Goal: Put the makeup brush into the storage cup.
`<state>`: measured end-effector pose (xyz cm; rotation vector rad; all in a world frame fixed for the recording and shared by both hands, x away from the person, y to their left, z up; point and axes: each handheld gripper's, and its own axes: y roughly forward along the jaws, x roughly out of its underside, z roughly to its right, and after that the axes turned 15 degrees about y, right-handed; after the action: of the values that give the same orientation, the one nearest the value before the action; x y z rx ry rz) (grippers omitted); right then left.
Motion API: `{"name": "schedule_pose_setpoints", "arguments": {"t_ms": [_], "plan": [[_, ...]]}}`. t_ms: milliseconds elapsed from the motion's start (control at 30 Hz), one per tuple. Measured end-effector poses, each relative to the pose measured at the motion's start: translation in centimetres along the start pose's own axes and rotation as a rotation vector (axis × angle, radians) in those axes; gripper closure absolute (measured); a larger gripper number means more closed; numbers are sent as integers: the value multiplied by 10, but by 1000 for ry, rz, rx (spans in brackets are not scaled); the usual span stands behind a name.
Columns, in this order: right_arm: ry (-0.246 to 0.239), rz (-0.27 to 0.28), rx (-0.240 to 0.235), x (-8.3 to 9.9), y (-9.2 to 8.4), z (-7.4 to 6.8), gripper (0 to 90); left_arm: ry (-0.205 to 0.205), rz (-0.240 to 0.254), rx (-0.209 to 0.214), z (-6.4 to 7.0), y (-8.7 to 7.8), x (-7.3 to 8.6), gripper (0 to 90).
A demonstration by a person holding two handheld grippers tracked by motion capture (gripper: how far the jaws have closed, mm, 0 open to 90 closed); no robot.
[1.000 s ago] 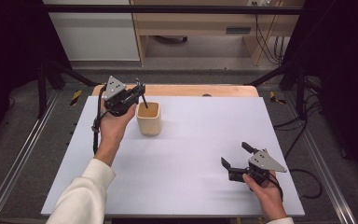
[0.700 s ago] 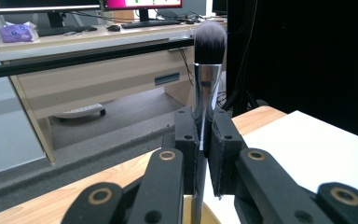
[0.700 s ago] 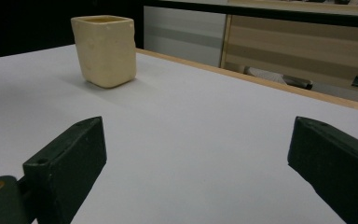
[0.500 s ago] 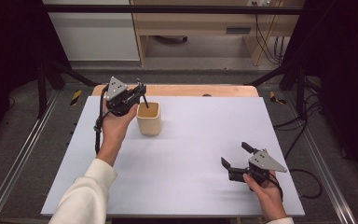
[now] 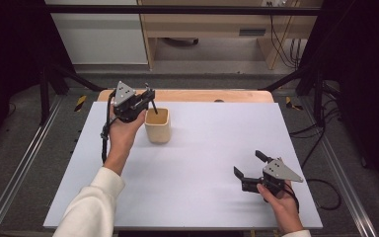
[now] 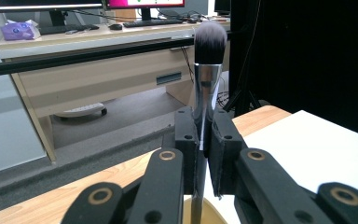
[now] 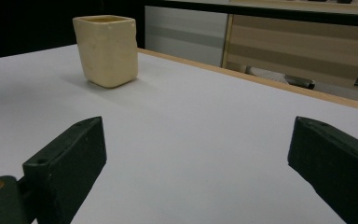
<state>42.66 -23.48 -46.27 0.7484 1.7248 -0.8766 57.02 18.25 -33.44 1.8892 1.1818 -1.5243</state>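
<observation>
A cream square cup [image 5: 158, 125] stands on the white table top [image 5: 202, 148] toward the back left; it shows upright at the top left in the right gripper view [image 7: 106, 49]. My left gripper [image 5: 149, 99] hangs just above the cup's left rim, shut on a makeup brush [image 6: 208, 65]. The brush has a dark bristle head and a silver ferrule, bristles up, with its handle [image 5: 153, 105] pointing down into the cup's mouth [image 6: 209, 215]. My right gripper [image 5: 247, 165] rests low at the front right, open, with nothing between its pads [image 7: 72, 161].
A wooden strip [image 5: 202, 95] runs along the table's far edge. Beyond it stand a desk [image 6: 98, 70] and black frame bars [image 5: 177, 9]. Metal rails [image 5: 24, 163] flank the table. Bare white surface lies between the cup and my right gripper.
</observation>
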Motion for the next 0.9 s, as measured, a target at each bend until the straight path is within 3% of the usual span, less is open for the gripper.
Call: {"name": "schedule_pose_setpoints", "arguments": {"t_ms": [900], "plan": [[4,0,-2,0,0,0,45,10,-18,-1,1,8,9,833]]}}
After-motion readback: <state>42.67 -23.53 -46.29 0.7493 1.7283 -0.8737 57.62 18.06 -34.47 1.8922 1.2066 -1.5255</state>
